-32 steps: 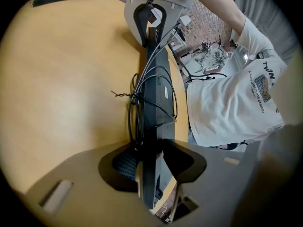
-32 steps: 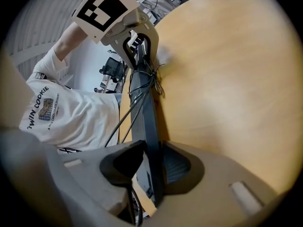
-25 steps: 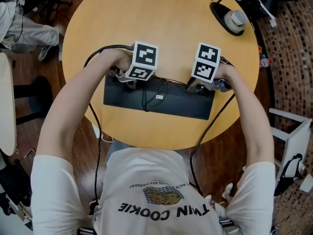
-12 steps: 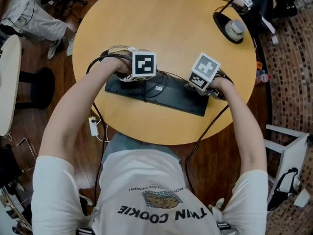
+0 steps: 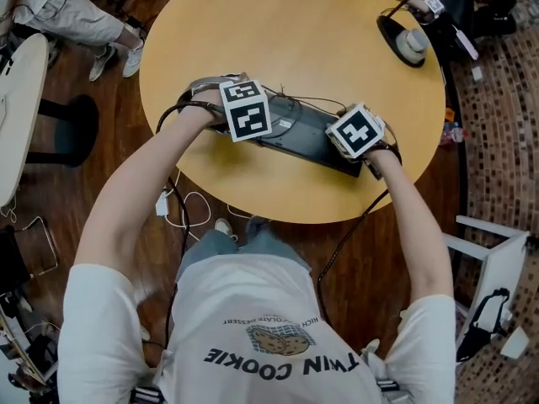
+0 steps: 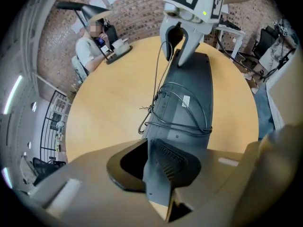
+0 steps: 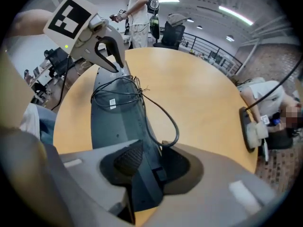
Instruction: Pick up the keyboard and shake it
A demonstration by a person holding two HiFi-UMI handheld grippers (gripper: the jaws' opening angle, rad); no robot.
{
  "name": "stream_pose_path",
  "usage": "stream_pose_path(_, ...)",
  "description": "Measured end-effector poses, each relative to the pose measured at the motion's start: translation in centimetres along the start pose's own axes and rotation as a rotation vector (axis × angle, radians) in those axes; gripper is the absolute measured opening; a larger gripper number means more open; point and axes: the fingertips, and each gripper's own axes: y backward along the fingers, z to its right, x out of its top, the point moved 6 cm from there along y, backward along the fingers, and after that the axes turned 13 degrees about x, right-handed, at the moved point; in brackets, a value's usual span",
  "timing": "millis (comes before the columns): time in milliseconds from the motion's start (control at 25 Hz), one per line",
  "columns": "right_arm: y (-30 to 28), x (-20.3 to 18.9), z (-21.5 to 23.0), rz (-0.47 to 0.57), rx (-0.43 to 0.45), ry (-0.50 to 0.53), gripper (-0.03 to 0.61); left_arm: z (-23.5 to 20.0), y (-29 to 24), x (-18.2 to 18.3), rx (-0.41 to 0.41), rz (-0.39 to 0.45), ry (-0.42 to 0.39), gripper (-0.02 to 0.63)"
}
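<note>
The black keyboard (image 5: 303, 135) is off the round table, tipped on edge with its underside up, and its cable (image 6: 182, 109) is looped over the back. My left gripper (image 5: 253, 129) holds its left end. In the left gripper view the jaws (image 6: 158, 167) are closing, and the keyboard's (image 6: 191, 89) end is pinched between the pads. My right gripper (image 5: 338, 146) grips the right end. In the right gripper view its pads clamp the keyboard's (image 7: 113, 119) edge at the jaws (image 7: 142, 167). Each gripper sees the other at the far end: the right gripper (image 6: 177, 48) and the left gripper (image 7: 116, 63).
The wooden table (image 5: 286, 32) has a black lamp base (image 5: 410, 40) at its far right edge, where a seated person (image 6: 92, 41) is. A white frame (image 5: 497, 259) stands on the floor to the right. A power strip (image 5: 162, 202) and cables lie on the floor under the table's near-left edge.
The keyboard lay flat on the table a second ago. Now it is raised, tipped on edge and slanted, with both grippers still on its ends. The head view has shifted.
</note>
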Motion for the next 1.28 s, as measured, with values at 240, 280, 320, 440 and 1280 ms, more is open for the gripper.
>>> stream_pose_path(240, 1.3, -0.3, -4.1, 0.115, -0.078, -0.056, 0.121, 1.6, 5.1, -2.0, 0.084, 0.121, 0.214, 0.045)
stream_pose_path(280, 1.6, -0.2, -5.0, 0.141, -0.078, -0.068, 0.121, 2.1, 6.0, -2.5, 0.100, 0.140, 0.237, 0.039)
stream_pose_path(320, 1.9, -0.2, -6.1, 0.162, -0.078, -0.082, 0.121, 2.6, 7.0, -3.0, 0.118, 0.159, 0.257, 0.034)
stream_pose_path(440, 2.6, 0.0, -9.9, 0.220, -0.081, -0.121, 0.121, 4.3, 10.0, -4.4, 0.170, 0.214, 0.323, 0.019)
stream_pose_path(1280, 6.5, -3.6, -37.4, 0.562, -0.040, -0.305, 0.106, 22.9, 26.7, -7.8, 0.140, 0.461, 0.683, 0.008)
